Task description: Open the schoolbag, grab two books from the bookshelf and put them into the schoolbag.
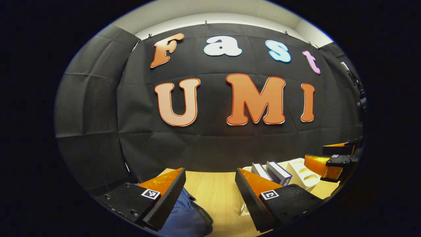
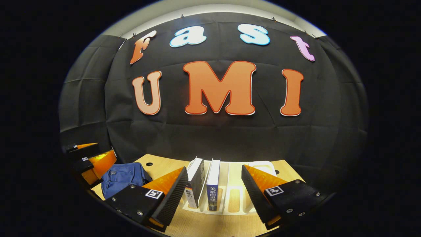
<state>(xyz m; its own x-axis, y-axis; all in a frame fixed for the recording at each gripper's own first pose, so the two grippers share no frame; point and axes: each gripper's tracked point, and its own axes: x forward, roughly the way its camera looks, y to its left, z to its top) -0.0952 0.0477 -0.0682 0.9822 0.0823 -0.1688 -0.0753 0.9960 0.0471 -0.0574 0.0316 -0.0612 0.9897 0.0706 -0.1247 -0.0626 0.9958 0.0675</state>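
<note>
Both claws gape empty, the left claw (image 1: pixel 210 194) over the shut bag (image 2: pixel 122 179), the right claw (image 2: pixel 215 194) lined up on two upright books (image 2: pixel 205 184) in the rack (image 2: pixel 263 166) beside the bag.

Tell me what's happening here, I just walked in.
A person is holding a gripper in each hand over a wooden table, and neither one is gripping anything yet. The left gripper is open above the blue schoolbag, which looks still closed. The right gripper is open in front of the white bookshelf, where a dark book and a blue-spined book stand upright in its slots. It looks like the very start, with the bag unopened and both books on the shelf.
</note>
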